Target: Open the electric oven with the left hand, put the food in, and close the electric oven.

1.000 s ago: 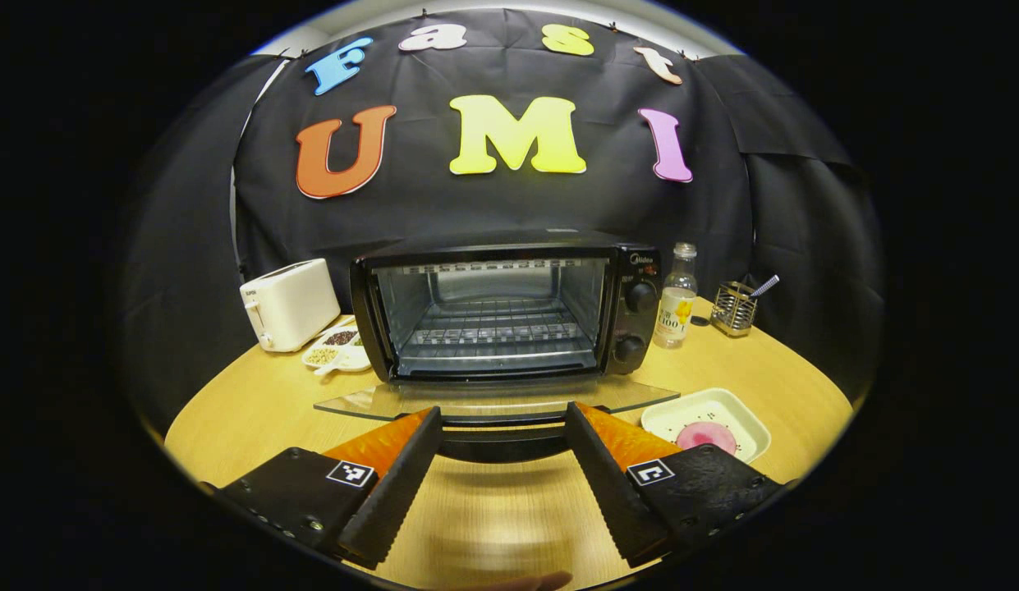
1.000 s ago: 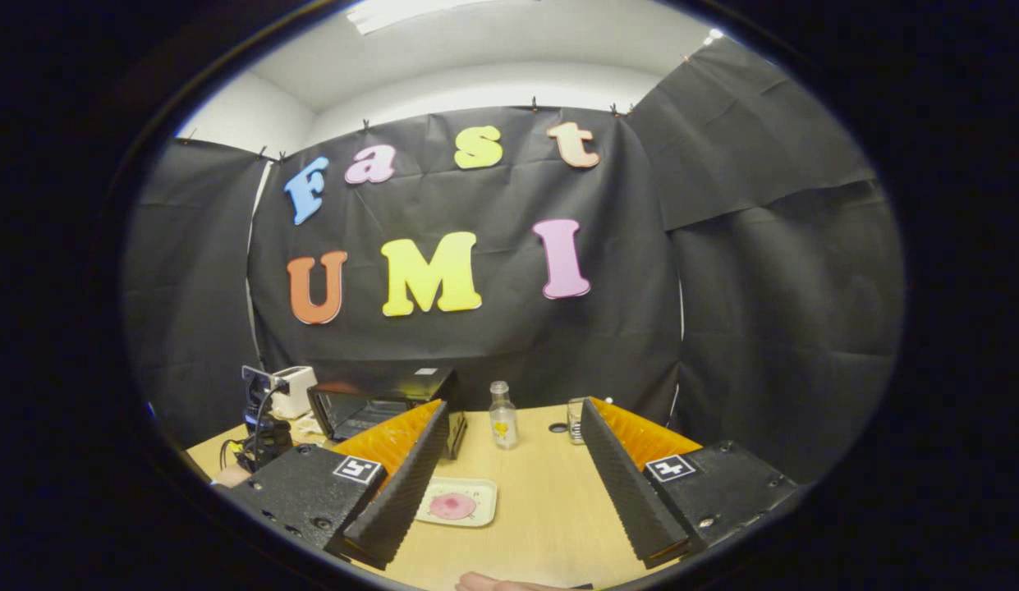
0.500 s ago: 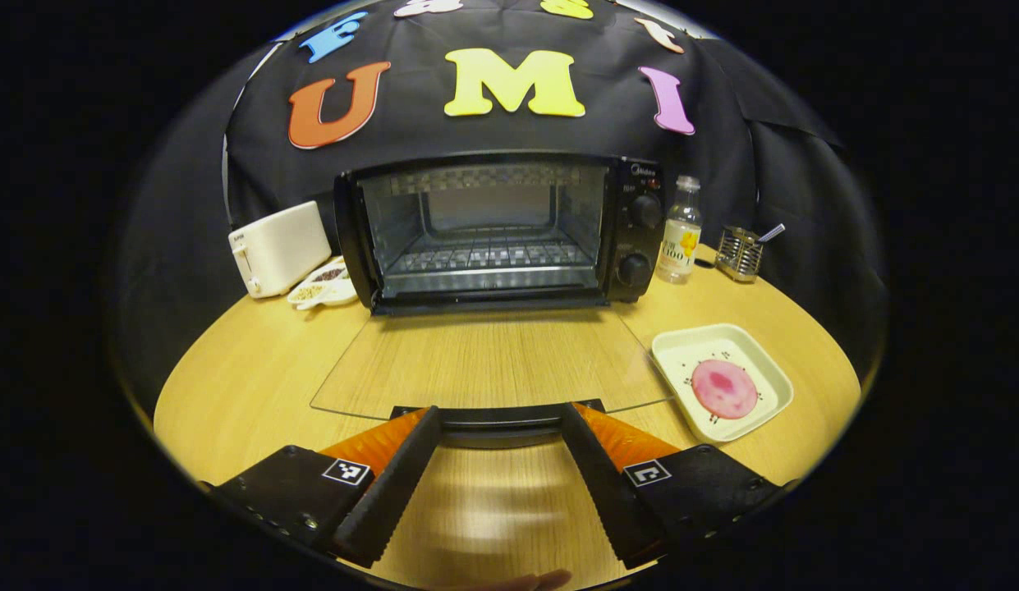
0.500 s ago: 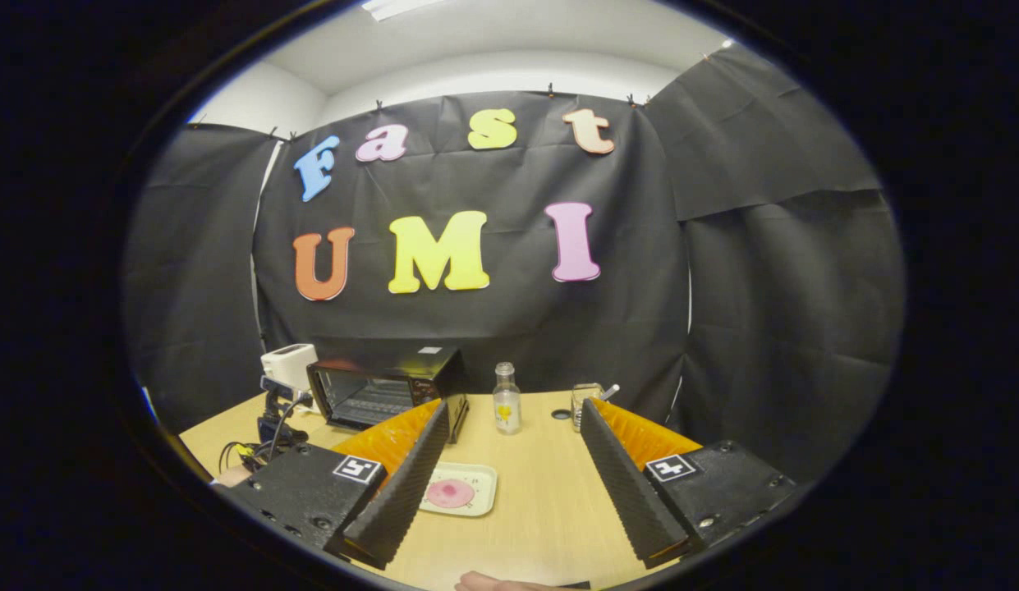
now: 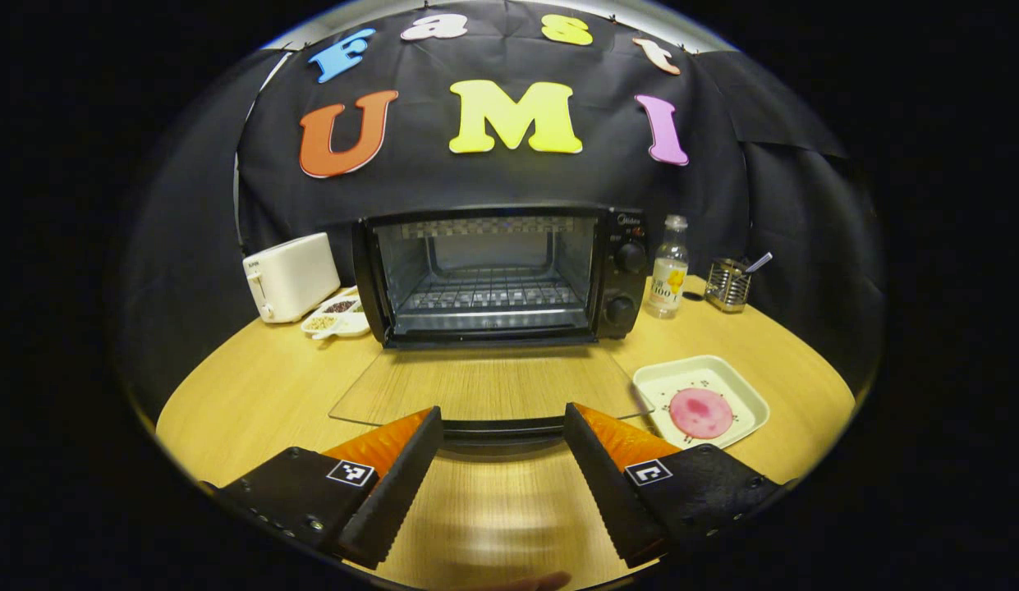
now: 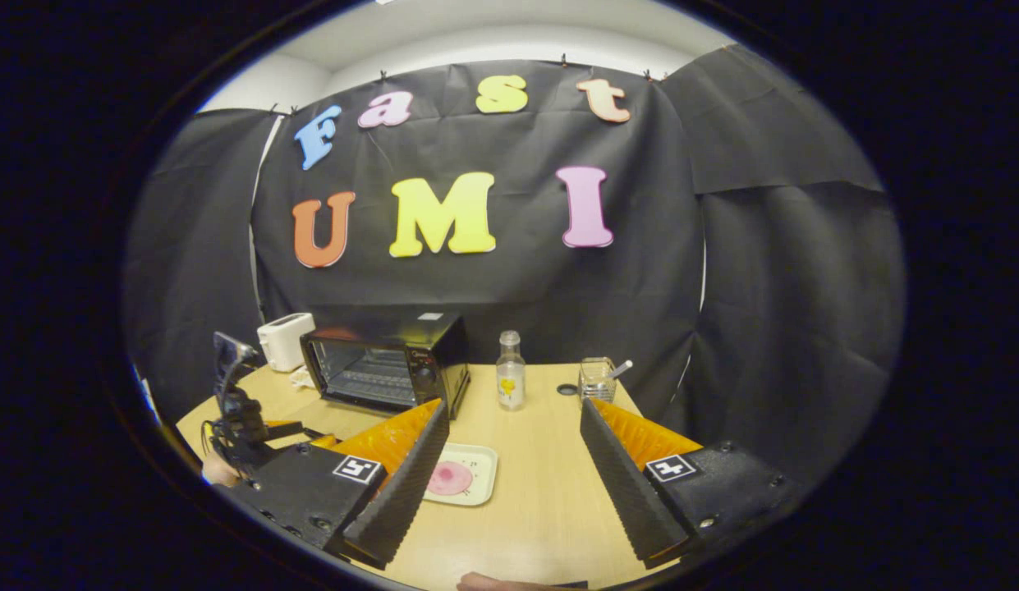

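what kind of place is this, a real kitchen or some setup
Likely a staged recording booth, not a real kitchen: black cloth hangs as walls around one wooden table holding an electric oven, toaster and a dish of food.

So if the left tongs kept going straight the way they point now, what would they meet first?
The left tongs, open, would probably first meet the dark handle on the front edge of the lowered glass door, which lies right between their tips. Beyond it stands the open oven. Depth is hard to judge.

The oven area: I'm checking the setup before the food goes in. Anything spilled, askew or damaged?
Nothing stands out. The oven sits square with its glass door folded flat open, and the food tray lies level on the table.
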`<state>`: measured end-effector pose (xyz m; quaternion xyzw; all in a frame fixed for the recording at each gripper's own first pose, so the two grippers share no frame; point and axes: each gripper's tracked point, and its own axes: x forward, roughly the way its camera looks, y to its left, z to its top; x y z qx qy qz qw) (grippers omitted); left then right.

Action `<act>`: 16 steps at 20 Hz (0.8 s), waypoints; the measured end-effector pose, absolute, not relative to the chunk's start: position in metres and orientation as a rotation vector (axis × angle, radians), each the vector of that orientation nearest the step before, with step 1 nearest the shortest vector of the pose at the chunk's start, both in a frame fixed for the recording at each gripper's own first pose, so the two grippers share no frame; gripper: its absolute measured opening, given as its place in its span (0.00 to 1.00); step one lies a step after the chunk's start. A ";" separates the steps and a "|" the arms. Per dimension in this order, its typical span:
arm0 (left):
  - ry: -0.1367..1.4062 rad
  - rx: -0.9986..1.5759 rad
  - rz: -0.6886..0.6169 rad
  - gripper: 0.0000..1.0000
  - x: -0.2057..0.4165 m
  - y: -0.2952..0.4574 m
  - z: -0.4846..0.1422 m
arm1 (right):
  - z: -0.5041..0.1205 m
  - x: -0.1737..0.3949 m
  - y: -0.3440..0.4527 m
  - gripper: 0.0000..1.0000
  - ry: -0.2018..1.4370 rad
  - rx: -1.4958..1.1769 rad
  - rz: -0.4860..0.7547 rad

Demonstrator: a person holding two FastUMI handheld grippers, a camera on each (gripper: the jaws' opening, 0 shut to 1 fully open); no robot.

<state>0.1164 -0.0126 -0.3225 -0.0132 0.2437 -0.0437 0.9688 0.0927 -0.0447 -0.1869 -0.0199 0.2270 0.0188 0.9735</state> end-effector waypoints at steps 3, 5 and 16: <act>0.385 -0.030 -0.098 0.95 0.107 -0.018 -0.273 | -0.220 0.108 -0.041 0.99 0.602 -0.043 0.060; 0.311 -0.018 -0.102 0.95 0.100 -0.017 -0.242 | -0.249 0.120 -0.043 0.99 0.713 -0.054 0.065; 0.074 -0.007 -0.011 0.94 0.090 0.014 -0.114 | -0.397 0.157 -0.026 0.80 1.290 0.064 0.138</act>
